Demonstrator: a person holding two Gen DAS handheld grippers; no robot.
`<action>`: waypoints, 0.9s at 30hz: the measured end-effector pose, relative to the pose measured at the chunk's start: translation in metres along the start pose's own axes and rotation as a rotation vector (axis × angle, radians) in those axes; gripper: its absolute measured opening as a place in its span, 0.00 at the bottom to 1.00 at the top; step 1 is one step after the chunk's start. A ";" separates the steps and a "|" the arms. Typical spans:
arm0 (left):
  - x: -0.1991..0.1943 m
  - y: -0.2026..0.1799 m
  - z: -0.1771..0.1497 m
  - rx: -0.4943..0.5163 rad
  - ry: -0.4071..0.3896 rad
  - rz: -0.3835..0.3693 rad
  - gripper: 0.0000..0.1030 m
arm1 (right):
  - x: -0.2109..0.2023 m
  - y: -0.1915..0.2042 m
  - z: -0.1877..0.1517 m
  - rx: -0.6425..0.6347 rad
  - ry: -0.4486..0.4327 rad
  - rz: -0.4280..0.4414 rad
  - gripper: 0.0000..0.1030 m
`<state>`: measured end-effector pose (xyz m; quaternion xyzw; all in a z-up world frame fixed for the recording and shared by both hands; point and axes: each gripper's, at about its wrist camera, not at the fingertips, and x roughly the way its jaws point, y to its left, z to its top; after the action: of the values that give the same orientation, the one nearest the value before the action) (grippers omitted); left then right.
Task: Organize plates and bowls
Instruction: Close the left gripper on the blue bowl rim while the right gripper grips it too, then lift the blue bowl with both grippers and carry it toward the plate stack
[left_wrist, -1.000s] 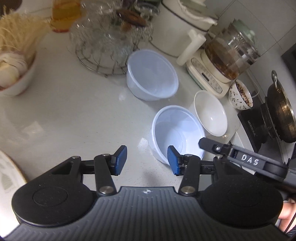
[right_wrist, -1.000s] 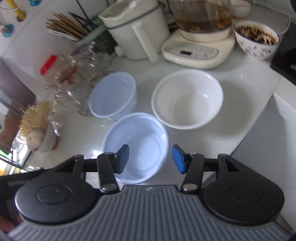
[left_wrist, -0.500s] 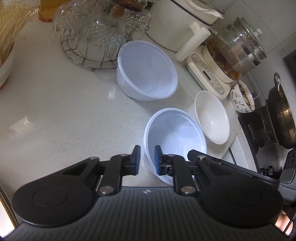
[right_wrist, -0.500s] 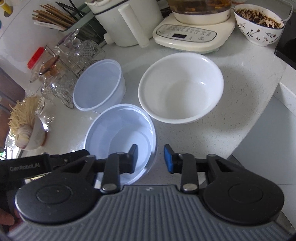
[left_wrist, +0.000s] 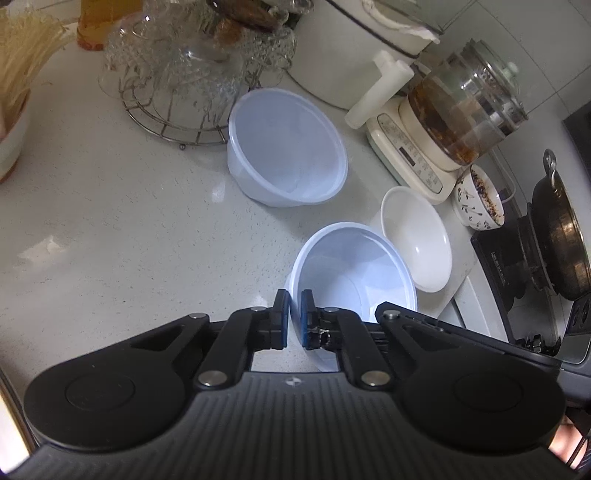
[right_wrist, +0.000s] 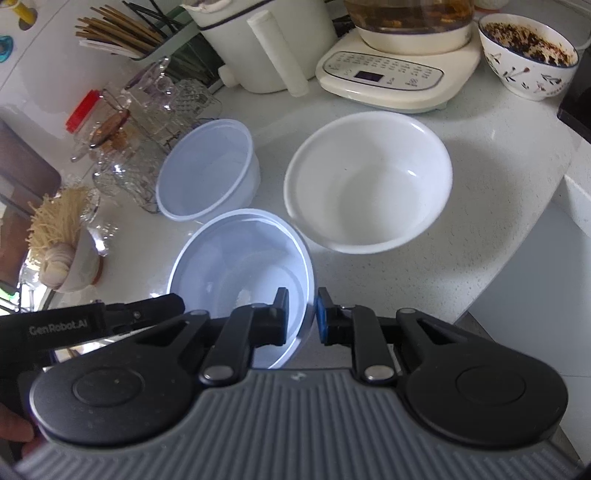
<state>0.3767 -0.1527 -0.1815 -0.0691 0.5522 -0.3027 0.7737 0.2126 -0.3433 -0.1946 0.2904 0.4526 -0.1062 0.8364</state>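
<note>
A translucent plastic bowl (left_wrist: 354, 273) (right_wrist: 240, 266) stands nearest on the white counter. My left gripper (left_wrist: 293, 317) is shut on its left rim, one pad inside and one outside. My right gripper (right_wrist: 302, 314) straddles the opposite rim; its jaws are closing, and a gap still shows between the inner pad and the wall. A second plastic bowl (left_wrist: 288, 147) (right_wrist: 207, 170) stands farther back. Beside both is a white ceramic bowl (left_wrist: 417, 236) (right_wrist: 369, 184), empty and upright.
A wire rack of glassware (left_wrist: 184, 74) stands behind the far bowl. A glass kettle on its cream base (left_wrist: 417, 155), a patterned bowl (left_wrist: 480, 199) and a dark pan on a stove (left_wrist: 561, 229) line the right. A bowl of noodles (right_wrist: 62, 240) sits at the left.
Both grippers have narrowed from wide open around the near plastic bowl's rim. The left pair now pinches the left rim; the right pair has drawn in around the right rim.
</note>
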 end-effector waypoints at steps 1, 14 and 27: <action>-0.004 0.000 -0.001 -0.004 -0.007 0.002 0.07 | -0.002 0.000 0.000 -0.006 0.000 0.008 0.18; -0.059 0.024 -0.015 -0.125 -0.120 0.071 0.07 | -0.006 0.040 0.014 -0.137 0.023 0.118 0.18; -0.100 0.055 -0.035 -0.236 -0.181 0.149 0.07 | 0.008 0.087 0.011 -0.264 0.090 0.214 0.18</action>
<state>0.3461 -0.0455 -0.1383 -0.1453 0.5156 -0.1702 0.8271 0.2633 -0.2782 -0.1628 0.2289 0.4660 0.0567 0.8527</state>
